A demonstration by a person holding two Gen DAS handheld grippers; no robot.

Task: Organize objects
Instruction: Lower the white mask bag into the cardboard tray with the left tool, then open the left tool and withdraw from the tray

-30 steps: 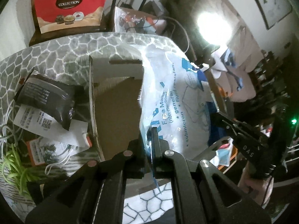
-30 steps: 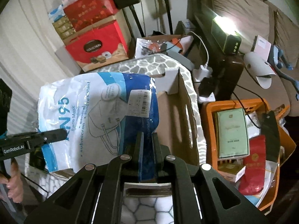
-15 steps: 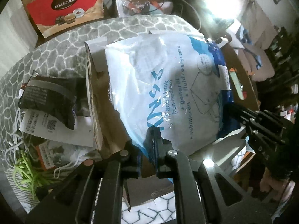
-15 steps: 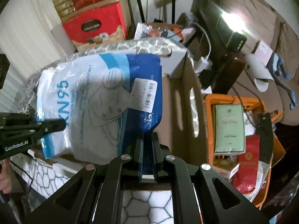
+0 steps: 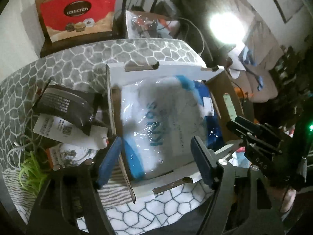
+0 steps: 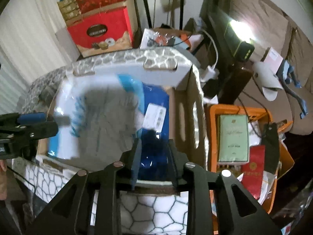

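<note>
A white and blue KN95 mask bag (image 5: 164, 125) lies flat inside an open cardboard box (image 5: 156, 67) on the stone-patterned table; it also shows in the right wrist view (image 6: 109, 121). My left gripper (image 5: 156, 158) is open just above the bag's near end, holding nothing. My right gripper (image 6: 154, 162) is open, its fingers either side of the bag's dark blue end. The box (image 6: 187, 113) surrounds the bag in the right wrist view.
A black packet (image 5: 64, 107), paper labels, white cables and a green plant (image 5: 31, 172) lie left of the box. A red Collection box (image 5: 78, 11) stands behind the table. An orange crate (image 6: 242, 137) with a green box sits to the right.
Both grippers held the bag up over the box, lowered it in, and have now opened. The bag lies released inside the box.
</note>
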